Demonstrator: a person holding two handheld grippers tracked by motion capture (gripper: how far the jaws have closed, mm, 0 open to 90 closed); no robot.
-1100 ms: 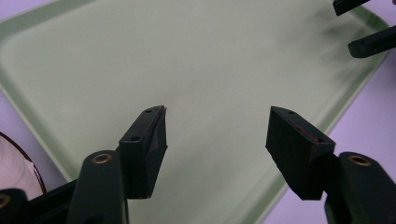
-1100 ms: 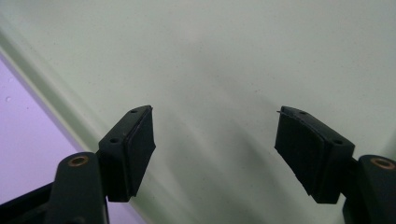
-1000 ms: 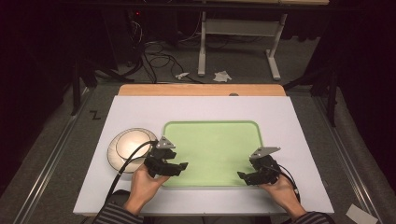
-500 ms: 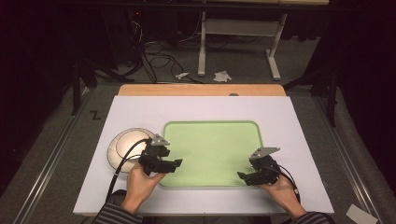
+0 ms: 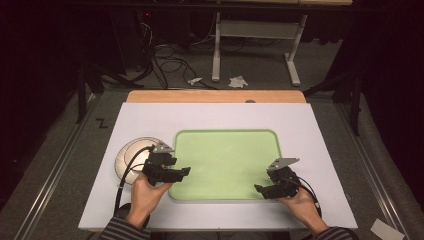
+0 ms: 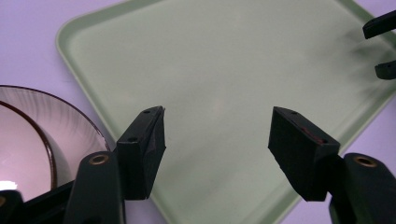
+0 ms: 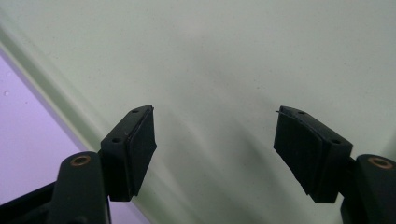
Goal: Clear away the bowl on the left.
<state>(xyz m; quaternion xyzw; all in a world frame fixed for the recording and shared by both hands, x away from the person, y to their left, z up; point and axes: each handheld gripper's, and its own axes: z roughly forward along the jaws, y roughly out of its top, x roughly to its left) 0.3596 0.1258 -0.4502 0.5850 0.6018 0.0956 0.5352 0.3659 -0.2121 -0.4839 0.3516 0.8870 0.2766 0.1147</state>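
A pale green tray [image 5: 225,150] lies bare on the white table top [image 5: 150,120]. To its left sits a round plate [image 5: 131,155] with a dark rim line. My left gripper [image 5: 184,173] hovers at the tray's near left corner, between plate and tray, and is open. In the left gripper view its jaws stand wide apart [image 6: 218,112] over the tray [image 6: 224,60], with the plate [image 6: 60,126] at the left. My right gripper [image 5: 260,189] is over the tray's near right part, open and holding nothing [image 7: 215,109] above the green surface [image 7: 233,46].
A wooden strip [image 5: 215,96] runs along the table's far edge. Beyond it, cables [image 5: 165,55] and a white desk frame [image 5: 250,30] stand on the dark floor. The right gripper's jaw tips [image 6: 380,46] show at the top right of the left gripper view.
My left gripper has drifted a little to the left, toward the plate. The right gripper has stayed where it was.
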